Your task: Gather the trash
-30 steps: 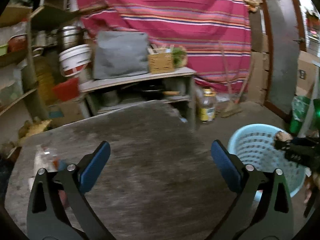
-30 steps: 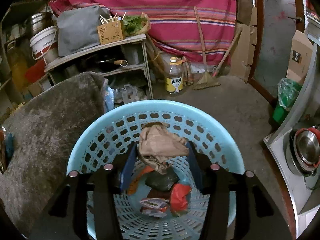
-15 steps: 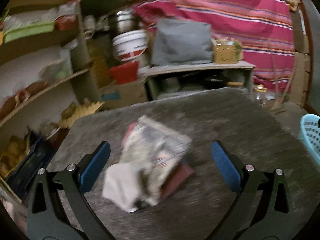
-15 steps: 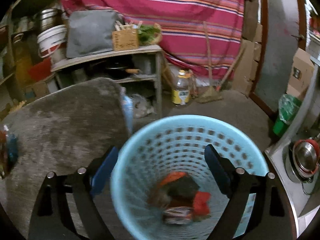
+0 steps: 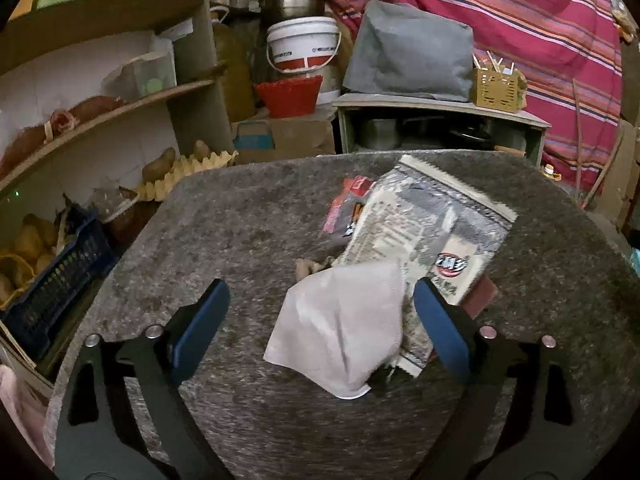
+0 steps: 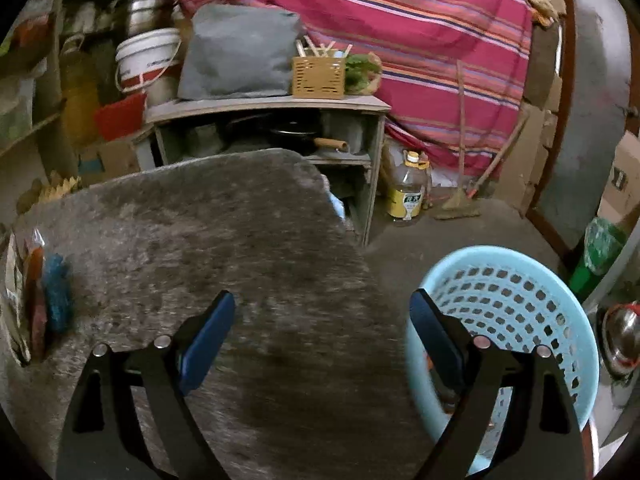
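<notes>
Your left tongs (image 5: 320, 316) gape wide, empty, straddling the white tissue (image 5: 340, 332) on the counter (image 5: 240, 232); a silver wrapper (image 5: 432, 220) lies just behind the tissue, maybe overlapping. Your right tongs (image 6: 322, 328) gape wide, empty, beside the blue basket (image 6: 516, 292).

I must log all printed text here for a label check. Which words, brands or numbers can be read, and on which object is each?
None reads clearly.
Silver snack packet: printed lines and a round logo, blurred.
White bucket: a line of print, too small.
Yellow-label bottle: label characters, too small.
Cardboard box: dark mark, unreadable.
</notes>
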{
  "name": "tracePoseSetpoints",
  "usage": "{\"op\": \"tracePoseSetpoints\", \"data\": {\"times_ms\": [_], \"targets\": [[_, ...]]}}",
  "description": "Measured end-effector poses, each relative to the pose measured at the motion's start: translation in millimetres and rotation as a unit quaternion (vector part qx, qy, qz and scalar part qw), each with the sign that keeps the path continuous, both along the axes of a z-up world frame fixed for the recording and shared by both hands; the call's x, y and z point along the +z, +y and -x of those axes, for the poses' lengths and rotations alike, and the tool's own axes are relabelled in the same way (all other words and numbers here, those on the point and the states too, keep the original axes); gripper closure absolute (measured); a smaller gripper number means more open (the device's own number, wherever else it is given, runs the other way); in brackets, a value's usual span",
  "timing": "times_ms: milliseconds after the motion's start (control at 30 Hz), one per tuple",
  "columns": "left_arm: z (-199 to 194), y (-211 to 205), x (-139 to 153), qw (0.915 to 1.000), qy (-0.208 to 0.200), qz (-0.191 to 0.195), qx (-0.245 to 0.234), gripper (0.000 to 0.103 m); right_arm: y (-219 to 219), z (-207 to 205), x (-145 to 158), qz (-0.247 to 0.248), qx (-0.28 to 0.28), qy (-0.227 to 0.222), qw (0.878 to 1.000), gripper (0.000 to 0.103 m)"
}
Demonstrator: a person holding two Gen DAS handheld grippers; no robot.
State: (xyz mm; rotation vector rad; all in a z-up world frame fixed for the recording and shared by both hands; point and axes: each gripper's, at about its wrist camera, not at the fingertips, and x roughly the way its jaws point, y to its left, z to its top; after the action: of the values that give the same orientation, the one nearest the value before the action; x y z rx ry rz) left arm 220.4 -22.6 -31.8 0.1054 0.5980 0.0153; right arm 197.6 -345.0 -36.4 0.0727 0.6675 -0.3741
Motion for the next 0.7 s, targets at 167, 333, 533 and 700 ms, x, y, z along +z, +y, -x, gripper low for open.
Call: {"op": "tracePoseSetpoints", "data": {"times_ms": [167, 333, 533, 700], "targets": [[-11.5, 9.7, -12.6, 0.999, 0.035, 0.022, -0.018, 0.034, 29.2, -7.7, 1.7, 0.003, 0.03, 0.0, 1.0, 0.016], [-9.1, 9.6, -15.3, 0.9976, 0.047, 0.028, -0.043, 0.074, 47.7, -6.3, 7.7, -0.011, 0.055, -0.008, 0.998, 0.016], [-3.3, 19.9, -8.9, 0.9979, 0.041, 0.027, -0.041, 0.103, 68.0, -4.4, 11.5, -0.034, 0.097, -0.013, 0.995, 0.016], [2.8, 38.4, -0.9, 0.9986, 0.032, 0.034, -0.026, 0.103, 83.0, -2.3, 13.9, -0.03, 0.118, -0.017, 0.992, 0.016]]}}
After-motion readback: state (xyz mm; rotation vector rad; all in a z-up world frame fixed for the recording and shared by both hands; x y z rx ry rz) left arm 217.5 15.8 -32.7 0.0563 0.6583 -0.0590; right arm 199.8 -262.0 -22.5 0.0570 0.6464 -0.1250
